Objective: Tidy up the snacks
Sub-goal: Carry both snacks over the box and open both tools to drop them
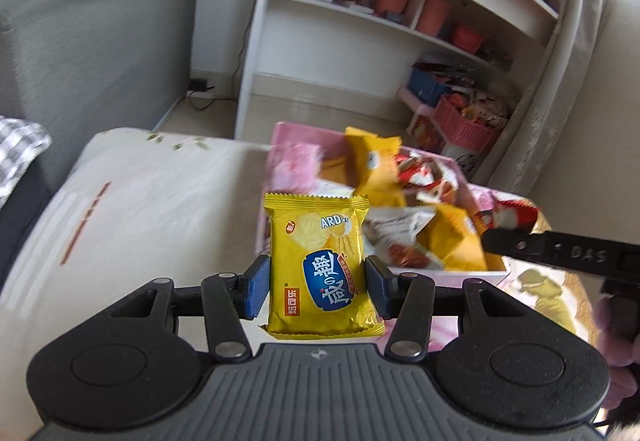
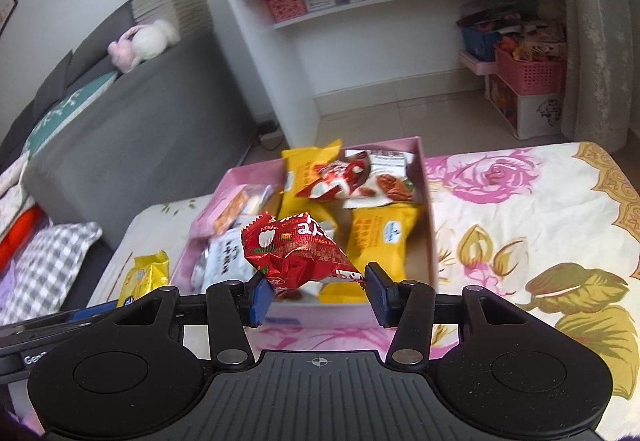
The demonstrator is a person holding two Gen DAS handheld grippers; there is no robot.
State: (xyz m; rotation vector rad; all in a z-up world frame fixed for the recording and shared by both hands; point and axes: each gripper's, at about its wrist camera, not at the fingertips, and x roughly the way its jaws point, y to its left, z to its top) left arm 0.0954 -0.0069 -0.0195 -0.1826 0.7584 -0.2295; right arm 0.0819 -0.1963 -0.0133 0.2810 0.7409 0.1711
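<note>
Yellow biscuit packet [image 1: 320, 267] sits upright between the blue pads of the left gripper [image 1: 317, 287], jaws part-open and pinched on its two side edges, packet lifted clear of the cream bedcover [image 1: 152, 201]. Red snack packet [image 2: 298, 251] is caught the same way in the right gripper [image 2: 316, 293], pads closing on its crumpled lower end, the rest of the packet sticking up and forward over the pink box [image 2: 425, 177].

Pink box lies on the floral cover, packed loose with more packets: yellow, red, white ones, jumbled, some blurred. In the right wrist view the yellow packet shows again just left of the box, beside the left tool.

Step in hand, as I judge it: both snacks are out of the pile and being carried to be sorted. To do it well: keep the squeeze steady; the red packet is held only by a thin crinkled bit, so it may slip or swing if jerked. Move each tool apart so the packets do not knock. Set like with like, flat, label up. The biscuit packet is a firm slab and should hold; don't crush it.

Pose: both tools angle down toward the bed, side by side, the right tool's black finger [image 1: 560, 251] crossing into the left view over the near corner of the box. A bit of purple sleeve [image 1: 618, 325] shows at the right edge of the left view.
</note>
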